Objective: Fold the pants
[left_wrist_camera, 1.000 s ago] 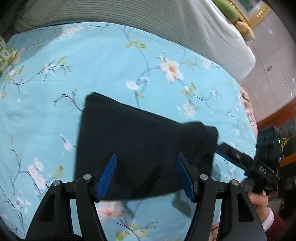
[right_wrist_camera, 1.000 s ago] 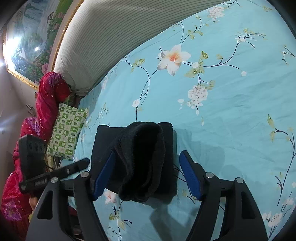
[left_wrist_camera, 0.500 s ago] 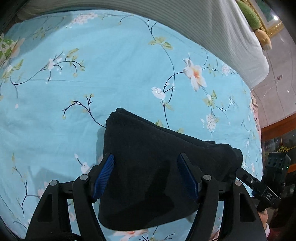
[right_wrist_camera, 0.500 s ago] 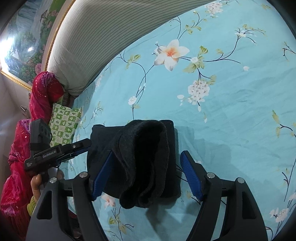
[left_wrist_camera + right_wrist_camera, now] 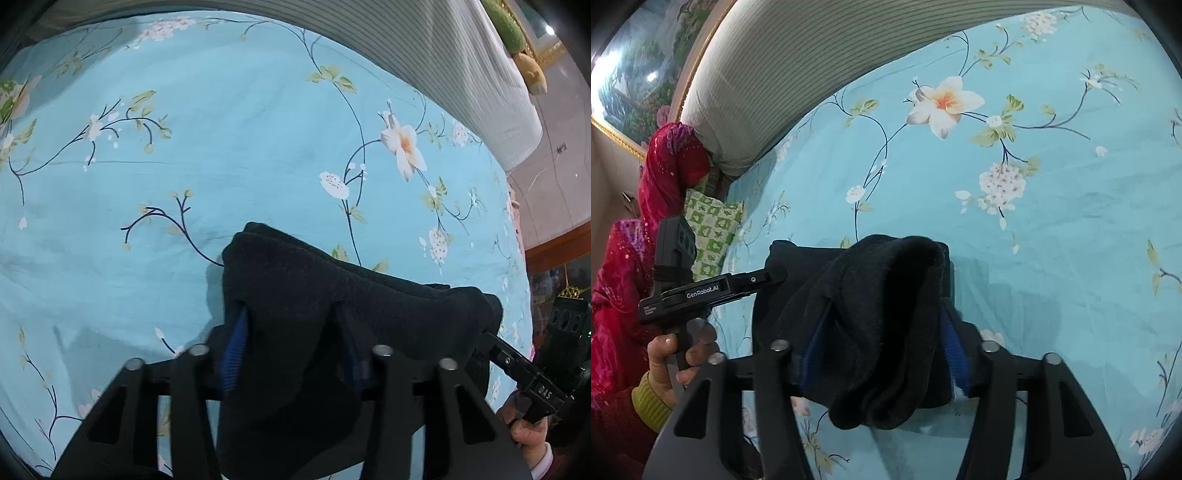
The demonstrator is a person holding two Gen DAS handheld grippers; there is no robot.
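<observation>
The black pants (image 5: 332,314) lie folded into a thick bundle on the blue floral bedsheet (image 5: 240,147). My left gripper (image 5: 295,354) is closed around one end of the bundle, the cloth bulging between its blue pads. My right gripper (image 5: 879,343) is closed around the other end of the pants (image 5: 871,314), the fold bunched up between its pads. In the left wrist view the right gripper (image 5: 532,380) shows at the far right. In the right wrist view the left gripper (image 5: 701,291) reaches the bundle's left edge.
A striped grey headboard cushion (image 5: 812,66) runs along the far side of the bed. A green checked pillow (image 5: 713,229) and red cloth (image 5: 665,173) sit at the left. A brown floor edge (image 5: 554,243) lies beyond the bed's right side.
Both grippers have moved in over the ends of the folded bundle and narrowed from wide open to gripping the cloth. The bundle now bunches between the pads.
</observation>
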